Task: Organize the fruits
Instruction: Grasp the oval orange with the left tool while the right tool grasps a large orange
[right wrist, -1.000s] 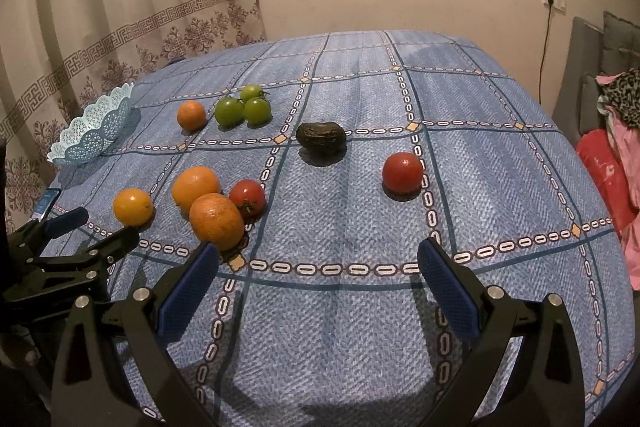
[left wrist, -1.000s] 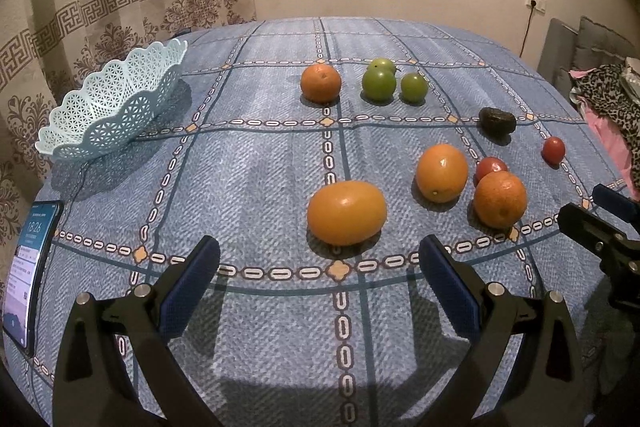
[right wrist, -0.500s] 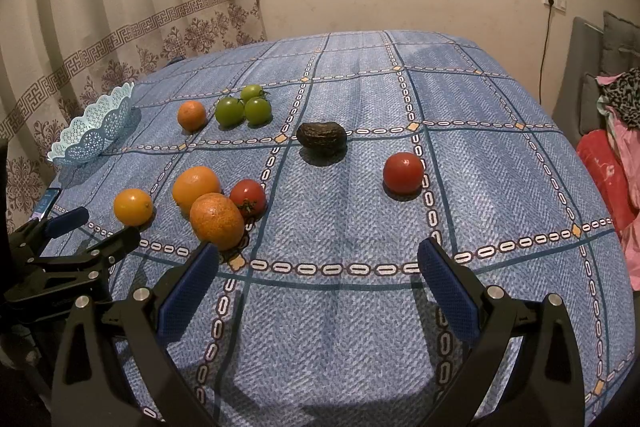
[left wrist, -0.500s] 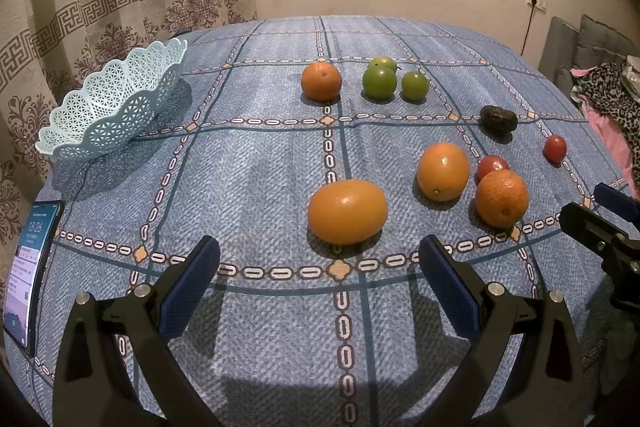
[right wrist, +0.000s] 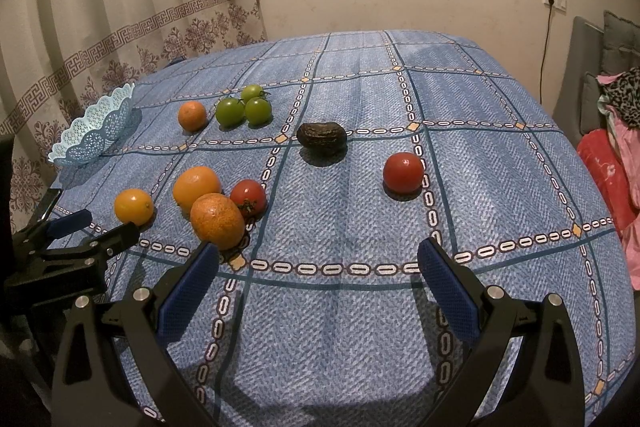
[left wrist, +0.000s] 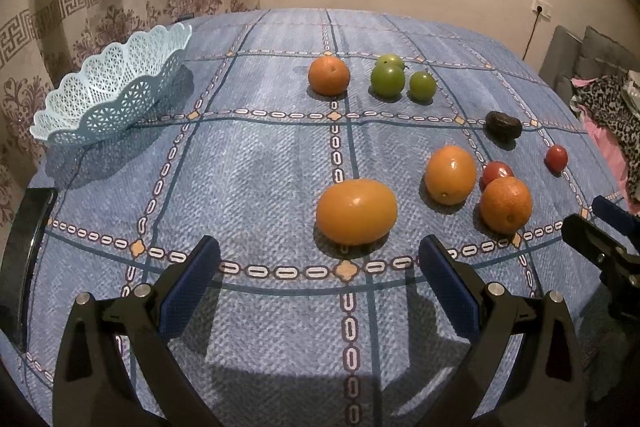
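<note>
- My left gripper (left wrist: 320,263) sits at the bottom of its view, jaws spread wide with nothing between them; the blue ribbed pads (left wrist: 192,277) hover over the cloth.
- My right gripper (right wrist: 318,263) is the same: jaws wide apart, holding nothing.
- I count four orange citrus fruits. The nearest, a smooth oval one (left wrist: 356,211), lies just ahead of the left gripper at frame centre. A round glossy one (left wrist: 450,175) and a dimpled one (left wrist: 506,205) sit to its right; a fourth (left wrist: 329,75) is higher up.
- Three smooth green tomatoes (left wrist: 387,79) cluster just right of that far orange.
- Two red tomatoes: one (right wrist: 248,197) tucked against the dimpled orange, one (right wrist: 403,172) alone at centre right of the right view.
- One dark, wrinkled fruit (right wrist: 322,139) lies at the centre of the right view.
- One pale blue plastic basket (left wrist: 116,95), lacy and scallop-edged, stands at the upper left, with no fruit showing in it.
- Everything rests on a woven blue tablecloth (left wrist: 260,167) with a chain-link grid.
</note>
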`<state>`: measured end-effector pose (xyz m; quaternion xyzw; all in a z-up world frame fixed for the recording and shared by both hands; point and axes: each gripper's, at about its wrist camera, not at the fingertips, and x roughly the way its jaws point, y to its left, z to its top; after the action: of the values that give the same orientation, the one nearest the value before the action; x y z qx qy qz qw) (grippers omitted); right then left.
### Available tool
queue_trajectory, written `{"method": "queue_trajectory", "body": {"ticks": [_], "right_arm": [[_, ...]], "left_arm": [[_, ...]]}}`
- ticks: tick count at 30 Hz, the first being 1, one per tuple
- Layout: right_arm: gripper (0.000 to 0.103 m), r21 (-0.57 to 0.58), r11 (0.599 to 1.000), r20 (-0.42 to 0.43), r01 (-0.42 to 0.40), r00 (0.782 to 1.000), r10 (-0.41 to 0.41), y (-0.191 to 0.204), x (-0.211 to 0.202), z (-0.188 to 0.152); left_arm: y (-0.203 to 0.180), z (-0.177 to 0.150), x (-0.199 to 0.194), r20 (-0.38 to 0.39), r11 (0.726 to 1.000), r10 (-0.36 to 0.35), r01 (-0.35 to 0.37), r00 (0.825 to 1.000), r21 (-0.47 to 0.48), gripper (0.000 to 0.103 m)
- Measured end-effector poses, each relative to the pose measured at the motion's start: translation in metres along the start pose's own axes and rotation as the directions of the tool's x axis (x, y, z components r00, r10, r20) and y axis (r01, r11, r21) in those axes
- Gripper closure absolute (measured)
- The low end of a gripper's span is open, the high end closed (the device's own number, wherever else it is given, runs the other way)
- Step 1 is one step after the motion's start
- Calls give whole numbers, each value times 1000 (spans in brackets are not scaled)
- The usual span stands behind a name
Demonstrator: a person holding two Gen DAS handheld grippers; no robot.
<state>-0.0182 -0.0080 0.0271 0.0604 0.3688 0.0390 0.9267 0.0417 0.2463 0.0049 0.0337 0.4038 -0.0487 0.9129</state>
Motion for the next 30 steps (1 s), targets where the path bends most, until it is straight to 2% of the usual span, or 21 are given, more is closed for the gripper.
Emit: {"method": "queue_trajectory", "body": {"ticks": [6,8,10,13,19,20,22,30], "right_arm": [[5,-1,1000,1,-3,1000,3,1,1,0],[5,-3,1000,2,-6,1000,6,2,0,0],[5,-6,1000,2,-9,1000,9,3,-1,0],[5,-19,1000,4,-15,1000,16,5,-2,-1],[5,-49,997,-1,-62,998,62,16,-3,1],[6,-44,996,-9,-75,997,74,20,-2,1],[9,-35,995,-23,-91,996,90,23,2,3],[38,-27,993,-96,-114,989,111,45,28,11]], "left_arm": [[-8,9,0,12,999,-36,35,999,39,2],[-12,11,1,12,997,-52,51,999,56,9],[-16,13,7,-13,994,-80,80,997,68,22],[-17,13,14,-43,991,-120,123,992,59,35],[-14,13,11,-34,991,-127,129,991,44,59],[-13,14,11,-35,990,-131,132,991,42,59],[-11,15,9,-35,989,-143,145,989,40,59],[-1,15,-3,0,986,-164,163,987,39,59]]}}
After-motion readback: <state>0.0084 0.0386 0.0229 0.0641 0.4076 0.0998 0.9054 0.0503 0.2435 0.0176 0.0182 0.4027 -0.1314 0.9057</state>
